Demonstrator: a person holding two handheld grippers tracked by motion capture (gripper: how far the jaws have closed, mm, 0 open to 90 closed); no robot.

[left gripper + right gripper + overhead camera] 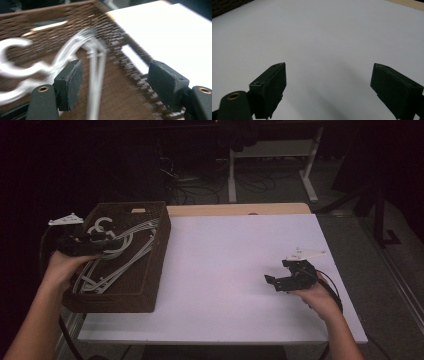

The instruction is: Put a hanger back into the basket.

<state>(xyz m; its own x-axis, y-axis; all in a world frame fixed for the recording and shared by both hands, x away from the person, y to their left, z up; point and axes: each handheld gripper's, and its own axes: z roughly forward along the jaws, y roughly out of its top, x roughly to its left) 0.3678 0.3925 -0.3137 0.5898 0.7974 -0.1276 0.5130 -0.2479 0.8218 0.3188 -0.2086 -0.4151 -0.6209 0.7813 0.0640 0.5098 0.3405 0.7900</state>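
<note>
White plastic hangers (117,251) lie heaped inside one dark brown woven basket (150,270), which stands at the left end of the white bench (235,265). The left gripper (102,241) is held over the basket, just above the hangers; in the left gripper view its jaws are seen well apart, with thin hanger bars (96,82) running between the pads but not pressed by either. The right gripper (276,282) is held low over bare bench, well apart from the basket, its jaws apart and nothing between them.

Placing or taking a hanger appears to be the step in hand. For it to be done well, a single bar should be singled out and the hooks kept from snagging in the tangle.

One basket and two grippers are counted. Several hangers are present, perhaps three or four; an exact count cannot be made, as they overlap and the close view is blurred.
</note>
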